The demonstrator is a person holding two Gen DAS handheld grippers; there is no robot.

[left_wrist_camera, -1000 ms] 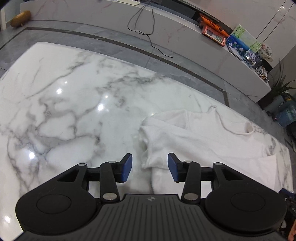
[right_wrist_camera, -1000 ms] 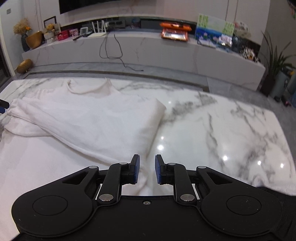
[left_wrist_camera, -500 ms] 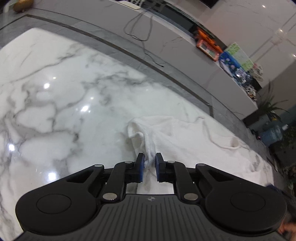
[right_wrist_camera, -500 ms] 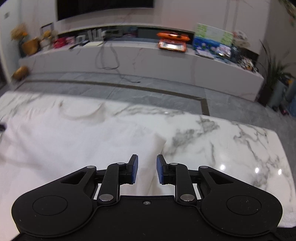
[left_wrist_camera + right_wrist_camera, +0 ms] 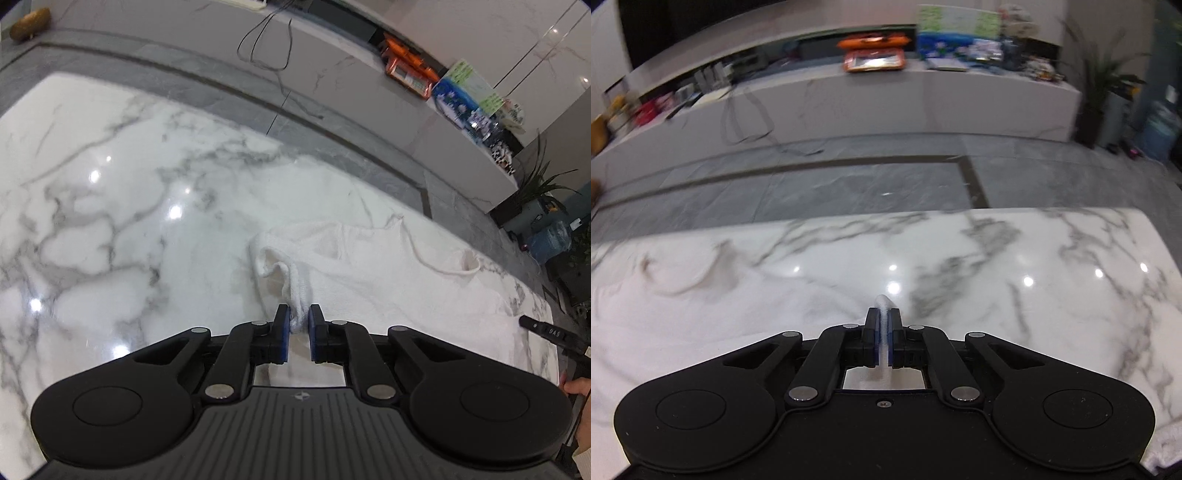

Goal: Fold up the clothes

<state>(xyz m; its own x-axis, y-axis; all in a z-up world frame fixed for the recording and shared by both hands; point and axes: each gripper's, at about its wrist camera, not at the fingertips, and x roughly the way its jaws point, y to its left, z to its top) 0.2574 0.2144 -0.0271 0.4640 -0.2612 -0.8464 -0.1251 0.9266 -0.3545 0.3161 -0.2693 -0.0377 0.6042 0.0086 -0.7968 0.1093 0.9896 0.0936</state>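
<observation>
Marble counter [image 5: 110,229], white garment [image 5: 369,273] ahead of both. Left hand-held gripper [image 5: 296,325] and right hand-held gripper [image 5: 883,328] just pinched closed on cloth; lift evenly, keep edges taut.

Bare marble table [image 5: 110,229] lies open left of the white garment [image 5: 388,273]; the blurred right side [image 5: 1034,266] seems clear.

a: glossy white marble table [image 5: 110,229], grey veins, ceiling lights glinting off it.
b: beyond it a long white counter [image 5: 960,99] with an orange tray [image 5: 873,59], black cables [image 5: 266,48] dangling down its front, a potted plant [image 5: 1104,85] at the end.
</observation>
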